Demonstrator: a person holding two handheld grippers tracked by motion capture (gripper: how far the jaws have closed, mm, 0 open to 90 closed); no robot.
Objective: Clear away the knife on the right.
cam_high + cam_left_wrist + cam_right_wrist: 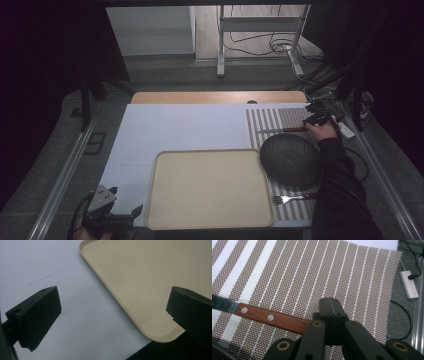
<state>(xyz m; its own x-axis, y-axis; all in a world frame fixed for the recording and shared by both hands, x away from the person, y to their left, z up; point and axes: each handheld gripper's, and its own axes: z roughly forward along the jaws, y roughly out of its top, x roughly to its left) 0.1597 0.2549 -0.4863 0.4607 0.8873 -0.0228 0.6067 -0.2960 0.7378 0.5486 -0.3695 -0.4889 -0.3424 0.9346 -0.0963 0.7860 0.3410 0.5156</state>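
A knife [282, 130] with a brown wooden handle [269, 317] lies on the striped placemat [278, 116] at the table's far right. My right gripper [314, 120] sits at the handle's end. In the right gripper view its jaws [329, 300] are pressed together with no gap, and the handle's end runs out of sight under them. My left gripper [126, 200] hovers at the near left of the table, open and holding nothing. Its jaws [113, 293] straddle the near left corner of the beige tray [112, 297].
The empty beige tray [153, 195] lies at the table's near centre. A dark woven dome [291, 160] rests on the placemat beside it, and a fork [292, 198] lies nearer the front edge. A white power strip [410, 285] and cables lie on the floor at the right.
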